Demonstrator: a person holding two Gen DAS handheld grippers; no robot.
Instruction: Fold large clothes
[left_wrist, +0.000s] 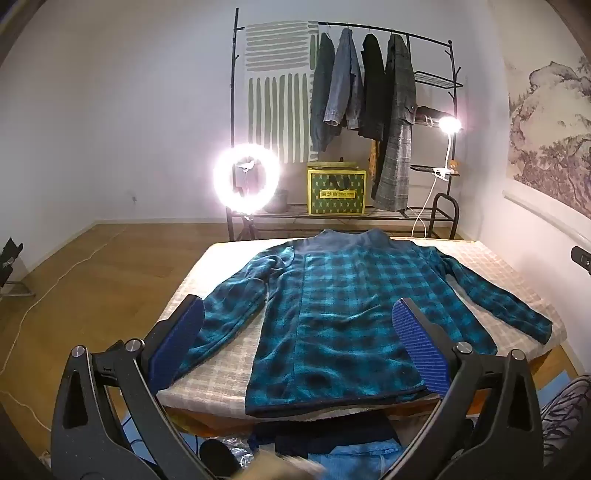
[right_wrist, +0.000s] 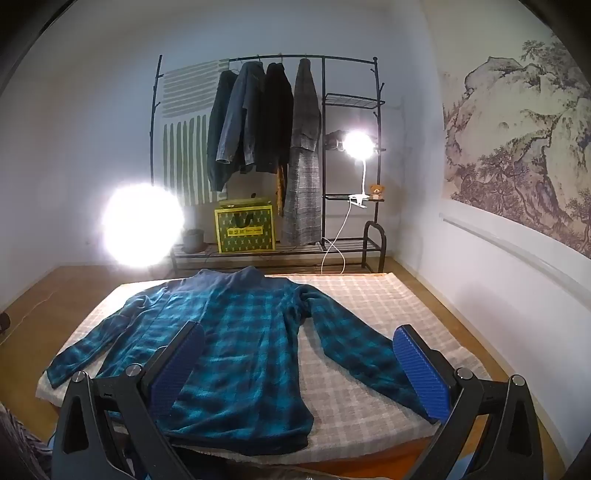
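Observation:
A teal and dark blue plaid fleece jacket (left_wrist: 343, 314) lies flat, collar away from me, on a table covered with a beige checked cloth (left_wrist: 221, 365). Both sleeves are spread out to the sides. My left gripper (left_wrist: 299, 317) is open and empty, held above the jacket's hem and left sleeve. In the right wrist view the jacket (right_wrist: 236, 354) lies the same way on the cloth (right_wrist: 354, 398). My right gripper (right_wrist: 299, 343) is open and empty above the jacket's body and right sleeve.
A black clothes rack (left_wrist: 369, 92) with several hanging garments and a yellow box (left_wrist: 336, 192) stands behind the table. A ring light (left_wrist: 246, 182) and a clip lamp (left_wrist: 450, 125) shine toward me. Folded dark clothes (left_wrist: 325, 439) lie below the table's near edge.

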